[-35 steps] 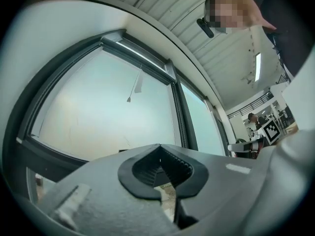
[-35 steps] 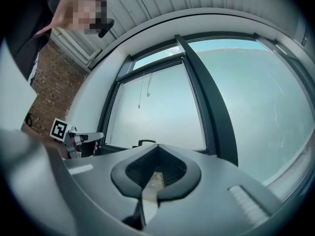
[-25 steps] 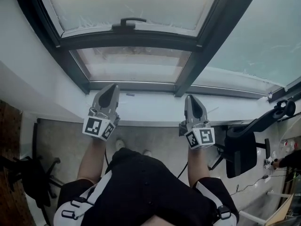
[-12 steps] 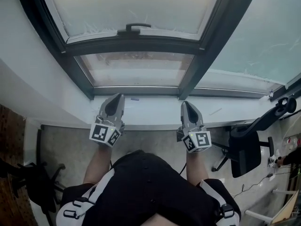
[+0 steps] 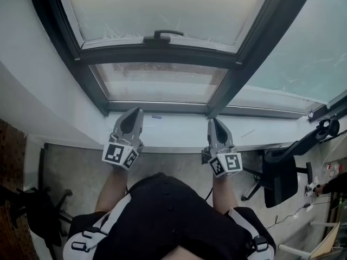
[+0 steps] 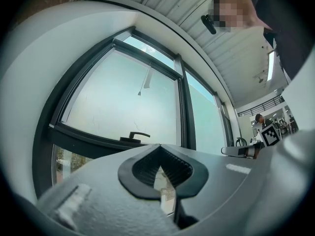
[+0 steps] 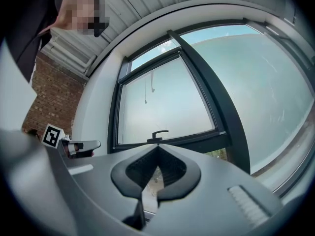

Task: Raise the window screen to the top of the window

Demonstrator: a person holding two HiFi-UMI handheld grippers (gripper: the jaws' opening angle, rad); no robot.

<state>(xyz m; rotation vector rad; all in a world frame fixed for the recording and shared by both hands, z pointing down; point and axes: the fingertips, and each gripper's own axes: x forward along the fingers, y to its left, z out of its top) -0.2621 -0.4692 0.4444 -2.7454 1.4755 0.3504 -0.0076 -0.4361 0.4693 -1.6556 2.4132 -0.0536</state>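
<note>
Both hands are at the window, and nothing has been grabbed. The left gripper (image 5: 130,119) and the right gripper (image 5: 216,127) hang side by side over the white sill (image 5: 173,128), at nine and three o'clock from the middle of the head view. Each one's own view shows its jaws clenched together with nothing between the pads.

The screen (image 5: 162,4), a pale frosted sheet, fills the pane up at twelve o'clock. It comes down to the dark crossbar that carries the handle (image 5: 161,36). Below that bar is a strip of clear glass (image 5: 160,83). By my reading the lift hasn't started. The screen covers most of the pane and neither gripper is near the handle, so the reach, the grip and the whole raise are all left to do.

The head view shows both grippers, the sill and an office chair (image 5: 279,172) at four o'clock, but not the top of the window. The left gripper view looks up the pane and catches a thin cord (image 6: 144,80) hanging at eleven o'clock above the handle. The right gripper view adds a brick wall (image 7: 47,102) out at nine o'clock. Whether the handle or the cord works the screen, I can't tell.
</note>
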